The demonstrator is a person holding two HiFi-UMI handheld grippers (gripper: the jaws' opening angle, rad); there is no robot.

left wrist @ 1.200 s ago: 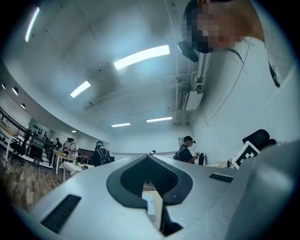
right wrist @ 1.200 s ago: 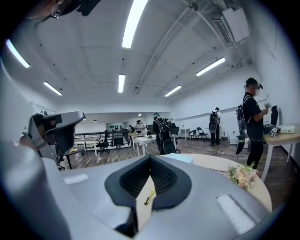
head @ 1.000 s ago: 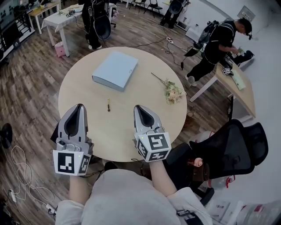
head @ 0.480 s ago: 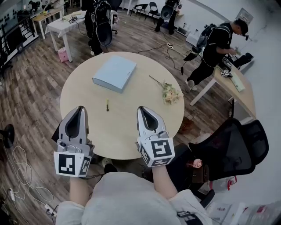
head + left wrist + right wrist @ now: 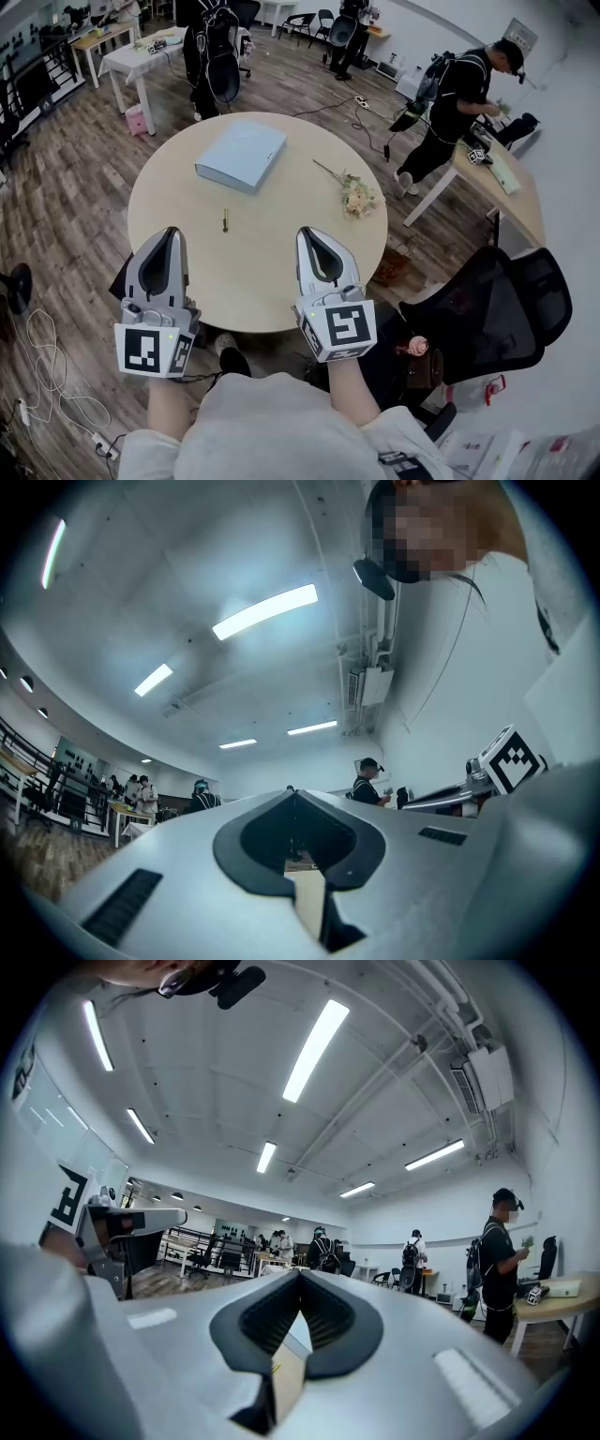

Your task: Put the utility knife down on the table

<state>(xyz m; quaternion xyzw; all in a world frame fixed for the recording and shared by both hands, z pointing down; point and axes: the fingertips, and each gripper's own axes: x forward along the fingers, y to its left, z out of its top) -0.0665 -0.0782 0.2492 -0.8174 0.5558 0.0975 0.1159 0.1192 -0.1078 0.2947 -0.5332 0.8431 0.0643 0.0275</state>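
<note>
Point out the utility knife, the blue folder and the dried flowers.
utility knife (image 5: 225, 220), head view, mid-handle
blue folder (image 5: 241, 155), head view, cover's middle
dried flowers (image 5: 358, 198), head view, blossom cluster

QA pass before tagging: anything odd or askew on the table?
Nothing stands out. The utility knife lies flat on the table, apart from the blue binder and flower sprig. Left gripper and right gripper are shut, empty.

You have before you: one round table (image 5: 281, 281), bearing one blue binder (image 5: 241, 156), one utility knife (image 5: 225, 220), one flower sprig (image 5: 354, 195). You hold two grippers: left gripper (image 5: 170, 230), right gripper (image 5: 307, 232).
</note>
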